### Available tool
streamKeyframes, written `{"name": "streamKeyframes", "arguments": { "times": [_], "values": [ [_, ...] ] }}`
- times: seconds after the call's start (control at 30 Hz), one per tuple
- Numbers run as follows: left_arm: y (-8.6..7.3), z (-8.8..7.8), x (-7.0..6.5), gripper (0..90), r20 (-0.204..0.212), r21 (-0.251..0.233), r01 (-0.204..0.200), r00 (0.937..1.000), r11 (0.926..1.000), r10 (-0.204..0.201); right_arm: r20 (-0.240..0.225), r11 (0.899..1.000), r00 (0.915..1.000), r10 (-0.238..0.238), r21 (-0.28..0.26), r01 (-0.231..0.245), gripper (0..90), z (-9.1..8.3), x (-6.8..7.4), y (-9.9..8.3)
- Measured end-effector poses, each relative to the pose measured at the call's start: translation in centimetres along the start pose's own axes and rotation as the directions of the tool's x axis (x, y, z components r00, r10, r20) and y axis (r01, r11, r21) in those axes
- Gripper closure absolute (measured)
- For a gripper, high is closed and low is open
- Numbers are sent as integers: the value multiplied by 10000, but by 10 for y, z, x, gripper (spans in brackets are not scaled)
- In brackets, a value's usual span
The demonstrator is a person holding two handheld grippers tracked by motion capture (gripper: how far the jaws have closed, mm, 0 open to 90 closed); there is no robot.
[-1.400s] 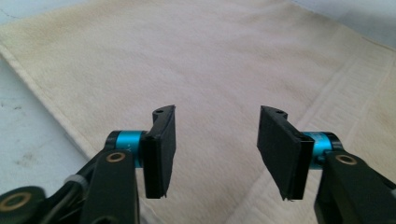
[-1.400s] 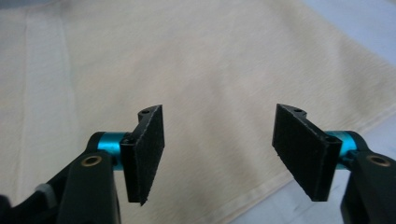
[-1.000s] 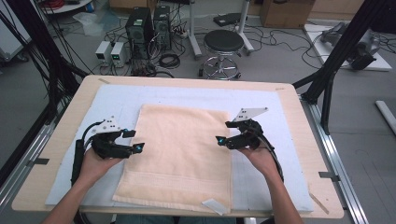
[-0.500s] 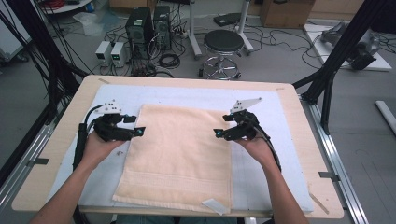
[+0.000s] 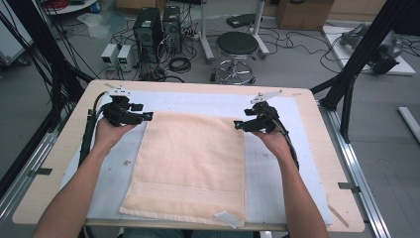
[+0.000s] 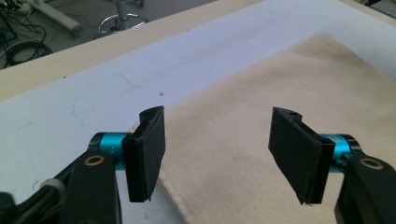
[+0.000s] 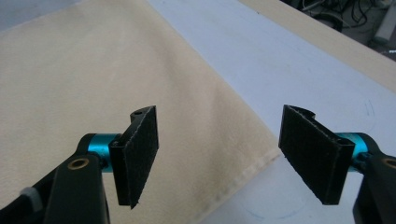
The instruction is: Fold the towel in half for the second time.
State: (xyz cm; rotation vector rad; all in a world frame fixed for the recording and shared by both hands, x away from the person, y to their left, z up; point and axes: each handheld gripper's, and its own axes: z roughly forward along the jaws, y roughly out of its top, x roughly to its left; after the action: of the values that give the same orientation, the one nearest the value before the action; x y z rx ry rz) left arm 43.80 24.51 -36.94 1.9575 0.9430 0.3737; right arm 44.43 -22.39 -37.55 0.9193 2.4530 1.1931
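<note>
— High view first: what lies on the table?

— A pale wooden top with rounded corners, covered by a smooth white mat. On the mat a cream towel lies flat, rectangular, with a soft napped surface and a woven band near its near edge. A small white tag sits at the near right corner.

— And the grippers?

— The left gripper is at the towel's far left corner, the right gripper at its far right corner. Each is black, held in a hand, with a cable trailing back along the forearm.

— Are the jaws closed on the cloth?

— No. In the left gripper view the left gripper's two flat black pads stand wide apart on teal collars, the towel's hemmed corner between and below them. In the right gripper view the right gripper is likewise spread, nothing between the pads, with the stitched hem of the far right corner beneath the gap.

— Texture of the pads?

— Matte, slightly rough, rectangular slabs.

— Beyond the table?

— A round black stool on a grey floor, near computer towers and loose cables.
</note>
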Motion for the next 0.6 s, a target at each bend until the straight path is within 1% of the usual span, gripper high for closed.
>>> {"name": "streamKeyframes", "arguments": {
  "times": [0.03, 0.13, 0.17, 0.23, 0.3, 0.37, 0.4, 0.43, 0.47, 0.5, 0.6],
  "values": [
    [-2, 3, 3, 373, -131, 51, 43, 9999, 10000, -42, -1, 10000, 10000, 44, 34, -44, 277, 2, -2, -2],
    [-6, 12, 10, 374, -285, -88, 316, 9991, 9995, -318, 153, 9998, 9998, 138, 166, -141, 277, 9, -9, -6],
    [-8, 16, 11, 379, -347, -117, 409, 9985, 9991, -412, 193, 9995, 9995, 240, 192, -243, 277, 11, -11, -7],
    [-12, 27, 13, 398, -383, -124, 399, 9985, 9991, -404, 270, 9986, 9988, 414, 304, -422, 277, 16, -14, -10],
    [-16, 36, 15, 401, -649, -30, 259, 9975, 9997, -261, 335, 9973, 9980, 530, 495, -546, 278, 21, -17, -13],
    [-20, 45, 17, 401, -878, 56, 266, 9958, 9996, -260, 433, 9958, 9972, 607, 665, -635, 277, 27, -20, -17],
    [-22, 49, 19, 406, -906, 104, 311, 9954, 9995, -301, 435, 9940, 9961, 770, 742, -801, 278, 29, -22, -19],
    [-25, 54, 20, 414, -966, 153, 403, 9946, 9991, -386, 370, 9923, 9952, 909, 811, -937, 278, 31, -25, -22],
    [-27, 56, 21, 415, -1070, 242, 447, 9934, 9987, -418, 453, 9895, 9935, 1046, 956, -1085, 277, 33, -27, -24],
    [-29, 60, 22, 415, -1207, 288, 605, 9911, 9978, -566, 460, 9877, 9925, 1136, 1026, -1178, 277, 34, -28, -26],
    [-33, 65, 26, 417, -1346, 423, 991, 9866, 9942, -926, 505, 9823, 9903, 1298, 1295, -1354, 277, 41, -33, -32]
  ]
}}
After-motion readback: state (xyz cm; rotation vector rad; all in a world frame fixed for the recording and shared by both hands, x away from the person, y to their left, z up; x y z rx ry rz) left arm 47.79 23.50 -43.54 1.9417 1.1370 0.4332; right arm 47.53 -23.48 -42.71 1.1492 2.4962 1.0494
